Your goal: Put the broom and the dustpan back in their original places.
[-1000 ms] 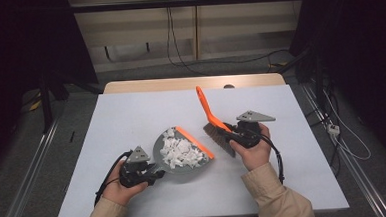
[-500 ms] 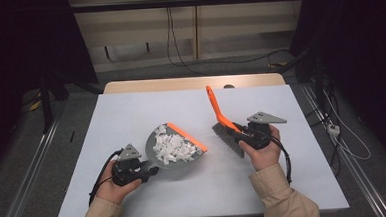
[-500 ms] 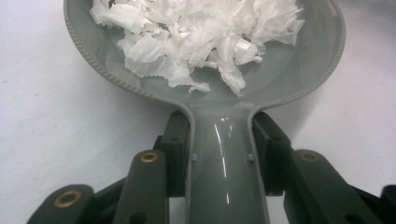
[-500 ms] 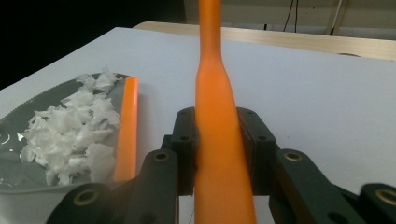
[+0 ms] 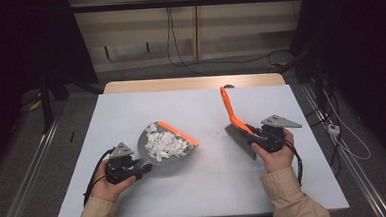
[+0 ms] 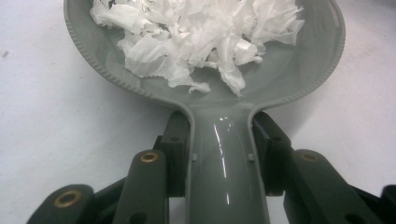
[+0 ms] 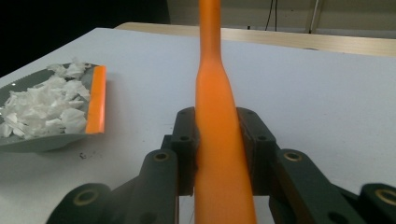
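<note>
White table (image 5: 205, 188), dustpan (image 6: 224, 140) rim cropped, brush (image 7: 219, 154) tip cropped

In the left gripper view the grey dustpan (image 6: 205, 88) runs off the top edge, so its orange lip is cut away, and its handle leaves at the bottom. The paper scraps (image 6: 201, 32) hide the pan's floor. In the right gripper view the orange brush handle (image 7: 219, 121) is cropped at both ends, its bristles unseen.

My left tool (image 5: 134, 167) sits low near the bench's front left, jaws clamped. My right tool (image 5: 257, 137) is well apart at the right, jaws clamped too, forearms angled inward.
</note>
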A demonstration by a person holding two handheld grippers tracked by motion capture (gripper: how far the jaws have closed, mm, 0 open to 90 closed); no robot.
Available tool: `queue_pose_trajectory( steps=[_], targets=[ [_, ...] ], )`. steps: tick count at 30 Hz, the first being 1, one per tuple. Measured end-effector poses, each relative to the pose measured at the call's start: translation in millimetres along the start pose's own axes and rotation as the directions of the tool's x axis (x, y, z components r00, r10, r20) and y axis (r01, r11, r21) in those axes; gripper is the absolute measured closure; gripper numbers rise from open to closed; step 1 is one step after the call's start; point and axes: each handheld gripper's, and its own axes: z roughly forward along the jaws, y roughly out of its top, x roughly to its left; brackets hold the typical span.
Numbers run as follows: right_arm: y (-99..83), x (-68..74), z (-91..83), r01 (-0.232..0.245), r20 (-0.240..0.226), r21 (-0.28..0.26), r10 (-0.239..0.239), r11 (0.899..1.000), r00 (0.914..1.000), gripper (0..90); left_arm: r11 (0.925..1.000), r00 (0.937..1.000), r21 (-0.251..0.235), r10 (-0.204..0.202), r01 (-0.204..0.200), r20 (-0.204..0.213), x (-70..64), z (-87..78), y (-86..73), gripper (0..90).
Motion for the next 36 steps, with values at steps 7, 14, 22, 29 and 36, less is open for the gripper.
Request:
queue_pose_trajectory(
  steps=[7,14,22,29,36],
  targets=[
    [-2.0,-10.6,-8.7,-0.005,0.039,-0.01,0.005,1.0,0.9992,71.6,0.9994,0.9992,-0.012,-0.033,0.033,-0.024,6.9,-2.3,-1.5,63.0],
    [-4.1,-19.3,-17.3,-0.016,0.073,-0.027,0.018,1.0,0.9972,71.6,0.9981,0.9967,-0.016,-0.06,0.059,-0.054,13.3,-3.1,-2.9,63.0],
    [-6.5,-27.4,-26.6,-0.027,0.104,-0.042,0.032,0.999,0.9941,71.6,0.9943,0.9893,-0.02,-0.106,0.105,-0.1,22.0,-4.9,-6.5,63.0],
    [-8.1,-32.7,-28.8,-0.031,0.125,-0.042,0.036,0.999,0.9914,71.6,0.9906,0.9804,-0.012,-0.137,0.137,-0.142,30.8,-5.4,-8.4,63.0],
    [-10.4,-38.1,-29.3,-0.028,0.138,-0.039,0.033,0.999,0.9899,71.6,0.9849,0.9685,-0.031,-0.173,0.17,-0.179,36.1,-4.6,-9.7,62.9]
  ],
)
